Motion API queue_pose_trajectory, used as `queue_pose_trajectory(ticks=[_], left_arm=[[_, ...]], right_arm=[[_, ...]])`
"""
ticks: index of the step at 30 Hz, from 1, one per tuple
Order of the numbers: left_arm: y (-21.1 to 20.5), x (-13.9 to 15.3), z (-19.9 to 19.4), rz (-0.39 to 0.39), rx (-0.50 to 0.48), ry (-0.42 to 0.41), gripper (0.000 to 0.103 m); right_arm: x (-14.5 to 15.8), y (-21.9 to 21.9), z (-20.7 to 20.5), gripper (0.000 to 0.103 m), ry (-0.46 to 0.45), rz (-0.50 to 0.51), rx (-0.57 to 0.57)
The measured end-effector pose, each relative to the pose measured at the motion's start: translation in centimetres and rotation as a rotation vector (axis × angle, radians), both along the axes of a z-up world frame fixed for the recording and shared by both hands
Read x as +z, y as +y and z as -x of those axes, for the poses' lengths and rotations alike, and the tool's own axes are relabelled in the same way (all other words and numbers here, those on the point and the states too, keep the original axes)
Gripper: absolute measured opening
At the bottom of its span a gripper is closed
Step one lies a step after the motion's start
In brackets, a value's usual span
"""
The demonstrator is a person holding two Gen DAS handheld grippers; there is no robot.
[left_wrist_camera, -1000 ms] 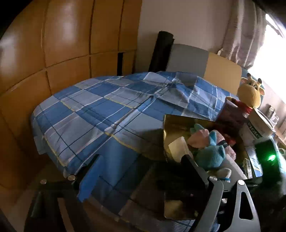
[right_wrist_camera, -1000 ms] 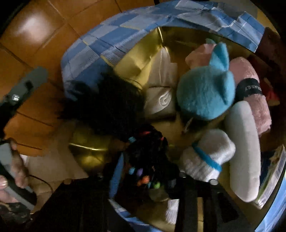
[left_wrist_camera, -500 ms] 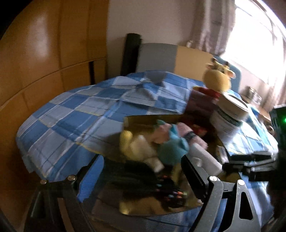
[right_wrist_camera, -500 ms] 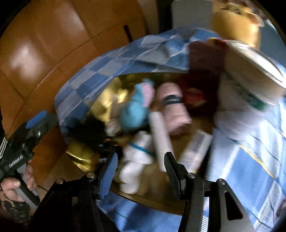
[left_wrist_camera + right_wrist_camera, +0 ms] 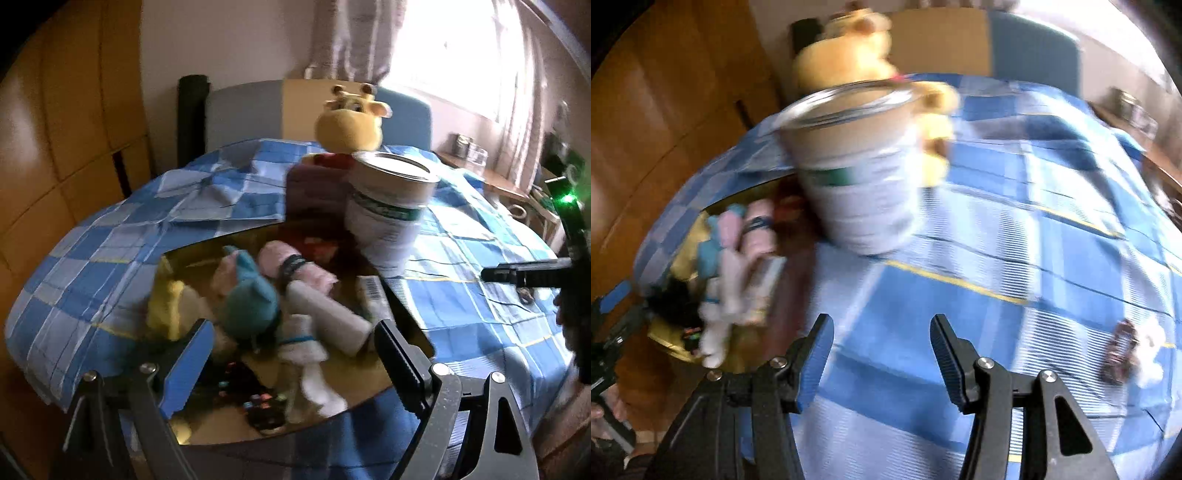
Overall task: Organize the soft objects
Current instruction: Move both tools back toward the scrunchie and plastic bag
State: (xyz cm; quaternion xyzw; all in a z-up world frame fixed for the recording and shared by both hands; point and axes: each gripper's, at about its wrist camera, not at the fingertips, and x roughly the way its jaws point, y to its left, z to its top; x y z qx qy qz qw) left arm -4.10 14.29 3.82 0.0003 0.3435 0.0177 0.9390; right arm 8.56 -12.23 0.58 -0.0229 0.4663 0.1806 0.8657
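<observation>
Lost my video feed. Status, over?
Left gripper open, empty, over gold tray of soft toys. Right gripper open, empty, above checked bedspread. White tin beside tray.

Soft toys in tray — can behind, on bed.

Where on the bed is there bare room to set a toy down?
The checked sheet lies bare to the right of the can, up to a small dark item near the far edge. Also bare: left of the gold tray toward the wardrobe. The tray itself is packed with soft toys.
</observation>
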Motion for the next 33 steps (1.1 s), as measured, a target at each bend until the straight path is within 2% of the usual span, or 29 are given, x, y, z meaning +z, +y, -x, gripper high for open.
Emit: queue_pose_trajectory(ticks=[6, 12, 14, 15, 18, 25, 33], left_arm=[[-3.6, 0.0, -1.0, -0.016, -0.090, 0.013, 0.089], [-7.8, -0.4, -2.2, -0.044, -0.190, 0.035, 0.089], [-9.4, -0.6, -2.6, -0.055, -0.228, 0.044, 0.089], [-10.0, -0.7, -2.8, -0.057, -0.242, 0.049, 0.089], [-12.3, -1.3, -3.6, -0.057, -0.292, 0.074, 0.089], [-17.1, -2.9, -5.4, -0.052, -0.395, 0.137, 0.089], [-22.9, -4.1, -8.6, 0.019, -0.510, 0.223, 0.085]], right_arm=[[0.0, -8.5, -1.6, 0.055, -0.028, 0.011, -0.220], [-1.0, -18.6, -2.3, 0.055, -0.070, -0.010, -0.546], [-1.8, -21.8, -1.5, 0.055, -0.080, -0.047, -0.681], [-2.4, -23.6, -1.3, 0.055, -0.046, -0.077, -0.765], [-2.7, -27.6, 0.0, 0.055, -0.039, -0.224, -0.916], [-3.9, -31.3, 2.0, 0.055, 0.003, -0.415, -1.060], [-4.9, -32.2, 2.5, 0.055, 0.036, -0.536, -1.085]])
